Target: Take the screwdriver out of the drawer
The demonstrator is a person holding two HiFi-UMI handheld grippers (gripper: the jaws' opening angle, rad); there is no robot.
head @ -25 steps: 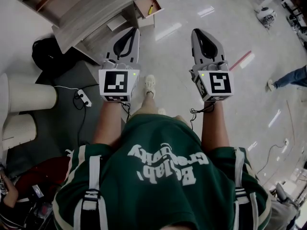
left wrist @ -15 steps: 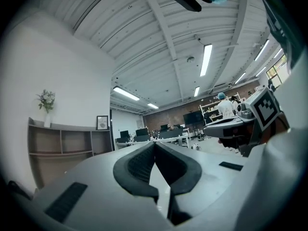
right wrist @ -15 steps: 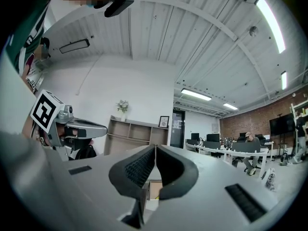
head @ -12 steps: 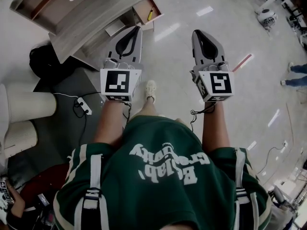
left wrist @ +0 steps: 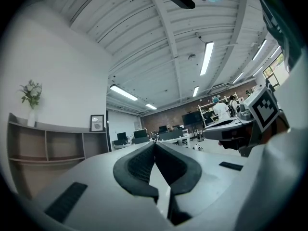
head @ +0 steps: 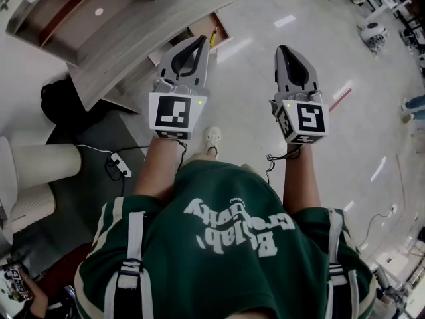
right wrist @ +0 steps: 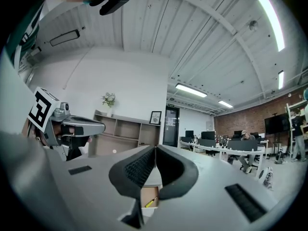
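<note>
- Plainly, the left gripper (left wrist: 154, 144) has its two dark pads (left wrist: 138, 166) pressed tip to tip, with nothing between them.
- Likewise, the right gripper (right wrist: 155, 148) is closed and empty, its pads (right wrist: 174, 170) meeting at the tips.
- Compared with a second ago, both grippers have come forward side by side, with their jaws closed throughout.
- In the head view the open drawer (head: 220, 33) was well apart from the left tips. It now lies just beside them, at 1 o'clock.
- The screwdriver (head: 213, 36) lies inside that drawer as a yellow sliver, its long axis running roughly 12 to 6 in the head view. I cannot tell which end is the tip.
- From the right gripper's tips the screwdriver sits at about 9 to 10 o'clock in the head view.
- In the right gripper view it shows only through the gap under the closed pads, at 6 o'clock, and the jaws cover most of the drawer.
- The wooden shelf unit (head: 113, 25) stands at 10 o'clock of the left gripper.
- A black bag (head: 63, 98) lies at 8 o'clock of that gripper, and a power strip (head: 119, 167) lies on a dark mat at 7 o'clock.
- The person's shoe (head: 212, 138) shows between the two forearms.
</note>
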